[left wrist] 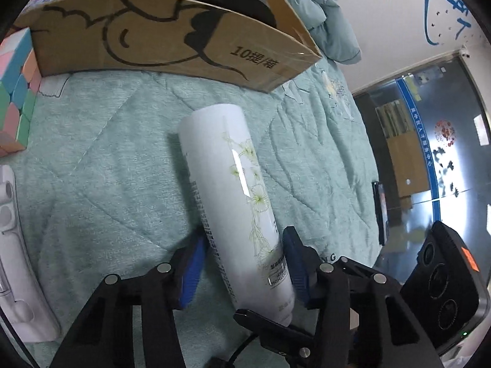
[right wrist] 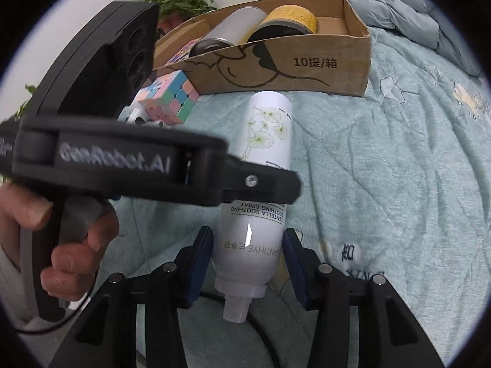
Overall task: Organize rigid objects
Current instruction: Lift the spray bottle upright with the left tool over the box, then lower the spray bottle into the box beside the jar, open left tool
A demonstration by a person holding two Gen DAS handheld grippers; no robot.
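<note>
Both grippers straddling one white bottle [left wrist: 233,202] lying on the bed [left wrist: 107,159], just short of the box [left wrist: 172,36]. Left gripper [left wrist: 242,263] and right gripper [right wrist: 248,263]: pads beside the bottle, clamping or not impossible to tell. Risking slip on glossy wall; grippers crowding, possibly colliding.
</note>
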